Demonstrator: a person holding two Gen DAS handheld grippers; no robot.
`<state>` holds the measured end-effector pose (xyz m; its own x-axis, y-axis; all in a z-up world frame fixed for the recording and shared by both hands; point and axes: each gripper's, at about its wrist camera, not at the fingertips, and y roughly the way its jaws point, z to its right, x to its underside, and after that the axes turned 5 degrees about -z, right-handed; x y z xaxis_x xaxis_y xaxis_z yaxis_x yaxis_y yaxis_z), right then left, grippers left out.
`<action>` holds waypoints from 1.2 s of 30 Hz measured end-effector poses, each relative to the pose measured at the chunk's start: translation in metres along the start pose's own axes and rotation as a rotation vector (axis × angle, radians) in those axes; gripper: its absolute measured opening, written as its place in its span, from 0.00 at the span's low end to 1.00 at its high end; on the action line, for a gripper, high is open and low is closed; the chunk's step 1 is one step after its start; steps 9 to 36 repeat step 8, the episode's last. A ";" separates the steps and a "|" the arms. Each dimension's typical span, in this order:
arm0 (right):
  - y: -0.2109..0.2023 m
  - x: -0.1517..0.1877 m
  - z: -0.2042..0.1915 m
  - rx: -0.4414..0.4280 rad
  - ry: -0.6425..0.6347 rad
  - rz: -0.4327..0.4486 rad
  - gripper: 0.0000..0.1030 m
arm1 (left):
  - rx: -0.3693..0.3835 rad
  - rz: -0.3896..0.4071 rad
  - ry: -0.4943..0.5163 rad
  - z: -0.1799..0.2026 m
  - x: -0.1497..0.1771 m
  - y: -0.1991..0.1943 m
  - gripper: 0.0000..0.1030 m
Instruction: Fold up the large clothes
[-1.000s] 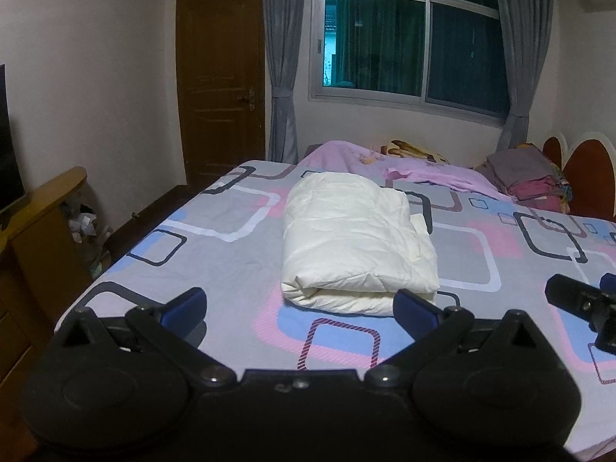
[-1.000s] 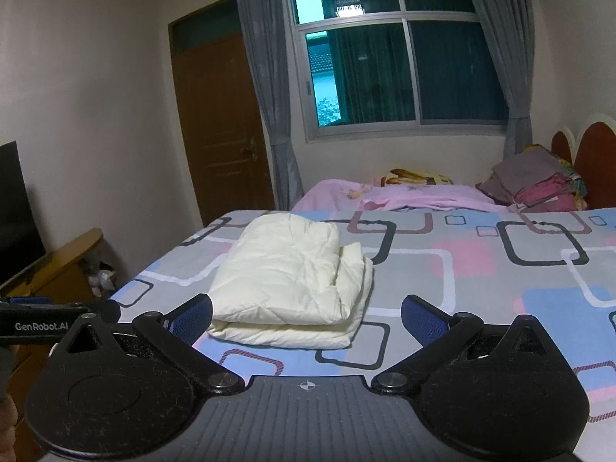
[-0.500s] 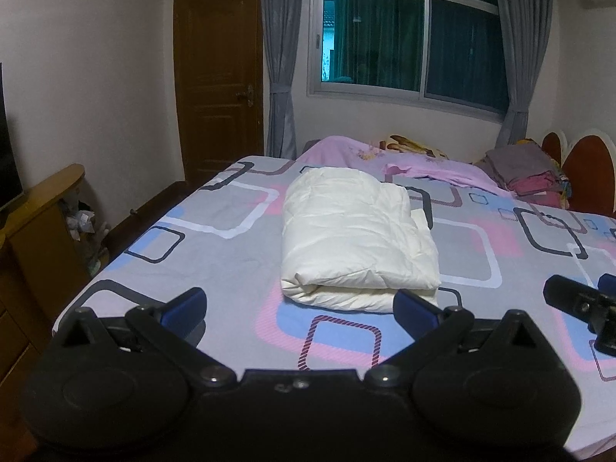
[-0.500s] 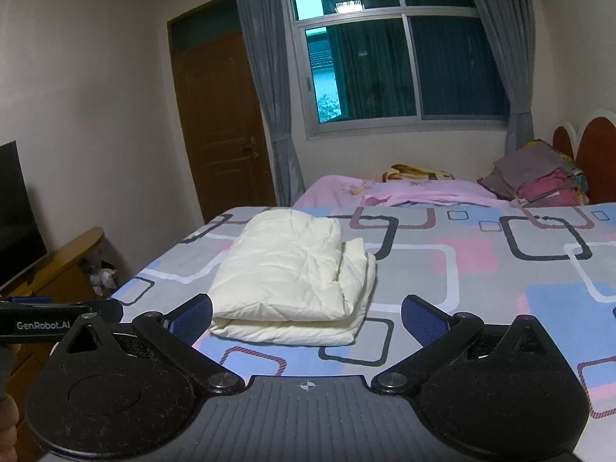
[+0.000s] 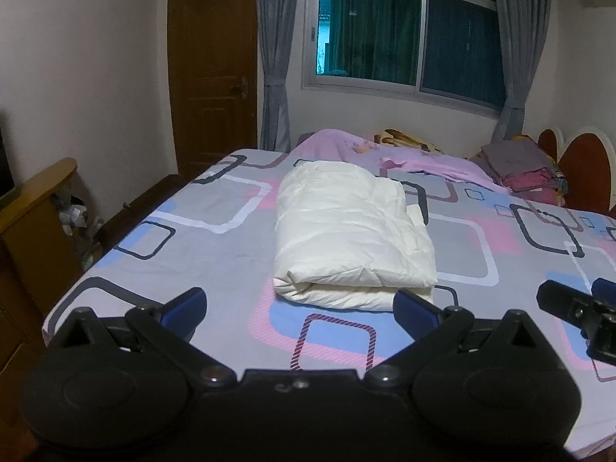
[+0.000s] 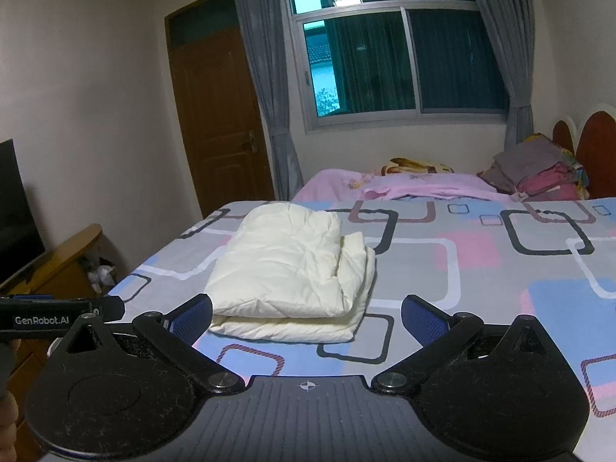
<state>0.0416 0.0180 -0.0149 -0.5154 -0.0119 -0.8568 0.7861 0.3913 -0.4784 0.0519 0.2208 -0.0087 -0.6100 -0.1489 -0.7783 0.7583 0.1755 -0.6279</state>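
A cream padded garment lies folded into a thick rectangular bundle on the bed; it also shows in the right wrist view. My left gripper is open and empty, held back from the bundle's near edge. My right gripper is open and empty, also short of the bundle. The right gripper's side shows at the right edge of the left wrist view; the left gripper's side shows at the left of the right wrist view.
The bed has a grey sheet with pink and blue squares. A pink blanket and a stack of folded clothes lie at the far end. A wooden cabinet stands left of the bed, a door and window behind.
Both grippers have risen and drawn back slightly, so the folded bundle sits a little lower and farther in view. Nothing was grasped or released.
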 end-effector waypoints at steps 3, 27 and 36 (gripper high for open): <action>0.003 0.001 0.002 0.001 0.005 -0.007 1.00 | 0.021 0.019 0.016 0.001 0.000 0.003 0.96; 0.014 0.003 0.010 0.019 0.015 -0.028 1.00 | 0.037 0.040 0.032 0.003 -0.003 0.018 0.96; 0.014 0.003 0.010 0.019 0.015 -0.028 1.00 | 0.037 0.040 0.032 0.003 -0.003 0.018 0.96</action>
